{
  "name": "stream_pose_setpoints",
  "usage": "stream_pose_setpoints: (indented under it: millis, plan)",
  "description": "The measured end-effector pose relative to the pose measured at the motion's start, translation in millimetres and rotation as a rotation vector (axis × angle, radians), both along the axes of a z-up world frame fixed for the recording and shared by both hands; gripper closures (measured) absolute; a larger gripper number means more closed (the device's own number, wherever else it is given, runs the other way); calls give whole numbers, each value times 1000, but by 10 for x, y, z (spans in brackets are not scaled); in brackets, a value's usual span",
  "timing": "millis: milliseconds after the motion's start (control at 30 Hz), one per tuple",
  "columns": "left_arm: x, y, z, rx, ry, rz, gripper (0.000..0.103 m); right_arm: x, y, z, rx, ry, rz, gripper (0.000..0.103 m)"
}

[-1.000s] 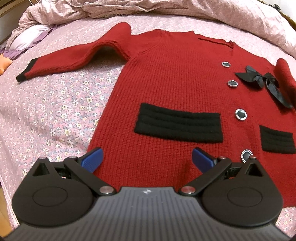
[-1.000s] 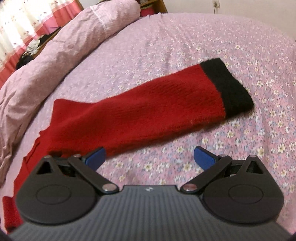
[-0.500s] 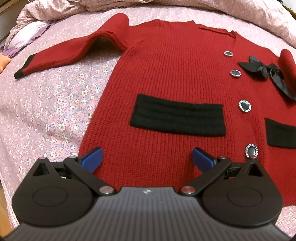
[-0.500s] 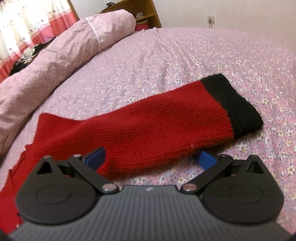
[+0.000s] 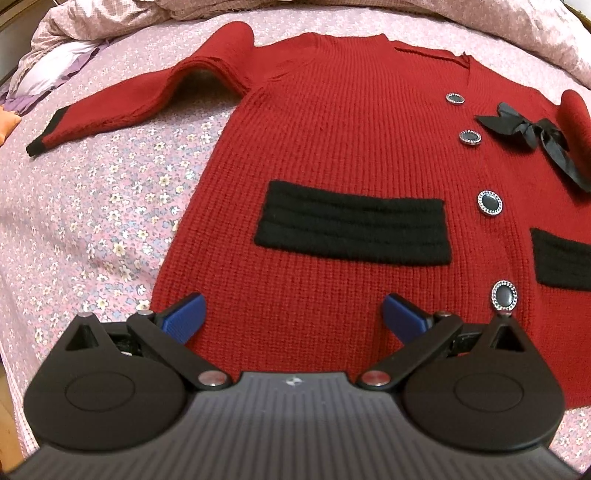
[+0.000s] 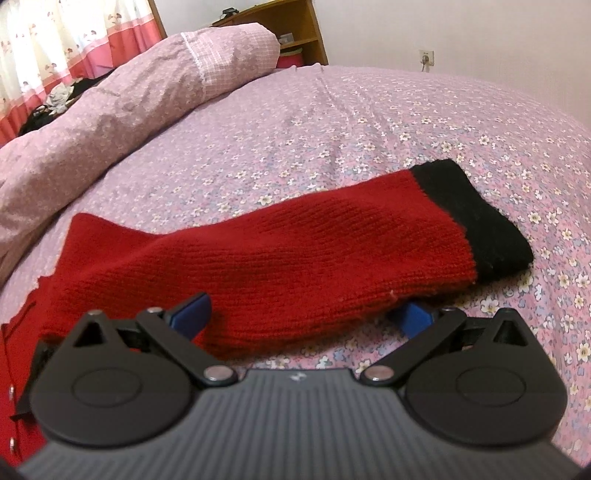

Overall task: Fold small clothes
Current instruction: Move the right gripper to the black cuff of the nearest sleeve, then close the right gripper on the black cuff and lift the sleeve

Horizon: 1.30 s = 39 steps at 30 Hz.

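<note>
A red knitted cardigan (image 5: 332, 147) with black pockets, round buttons and a black bow (image 5: 532, 136) lies flat, front up, on the bed. Its left sleeve (image 5: 122, 103) stretches out to the left with a black cuff. My left gripper (image 5: 293, 317) is open just above the cardigan's bottom hem. In the right wrist view the other red sleeve (image 6: 277, 254) with a black cuff (image 6: 476, 225) lies across the bed. My right gripper (image 6: 299, 314) is open, with its fingers straddling the sleeve's near edge; the right fingertip is partly hidden under it.
The bed has a pink floral sheet (image 5: 92, 206). A bunched pink duvet (image 6: 110, 110) runs along the far side. A wooden shelf (image 6: 288, 22) and curtains (image 6: 55, 44) stand beyond the bed.
Both grippers have moved forward and lower. The left one has closed in on the cardigan's hem. The right one has come down to the sleeve, which now lies between its fingers.
</note>
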<state>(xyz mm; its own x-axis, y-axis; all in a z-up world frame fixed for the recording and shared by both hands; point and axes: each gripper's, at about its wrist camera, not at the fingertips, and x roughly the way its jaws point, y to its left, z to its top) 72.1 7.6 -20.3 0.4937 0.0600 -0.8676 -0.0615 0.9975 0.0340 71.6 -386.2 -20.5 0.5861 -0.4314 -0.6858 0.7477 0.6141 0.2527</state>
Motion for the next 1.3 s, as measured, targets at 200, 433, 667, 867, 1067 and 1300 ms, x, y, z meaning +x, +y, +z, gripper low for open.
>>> stream_pose_setpoints:
  millis: [200, 433, 667, 867, 1067, 1300]
  plan:
    - [-10, 1, -2, -1, 1, -2, 0, 0, -31, 5, 8, -17, 5, 0]
    - [-20, 10, 2, -2, 2, 1, 0, -213, -258, -6, 150, -236, -53, 0]
    - [-26, 44, 50, -1, -5, 8, 0, -284, -504, -20, 261, -325, -71, 53]
    - [-41, 119, 108, -7, -15, 18, 0, -366, -579, 138, 255, -407, -34, 83]
    - [-46, 205, 178, -15, -38, 30, 0, -295, -408, 563, 137, -479, 120, 86]
    - [-82, 445, 283, -7, -81, 87, 0, -128, 120, 1087, -2, -519, 352, 86]
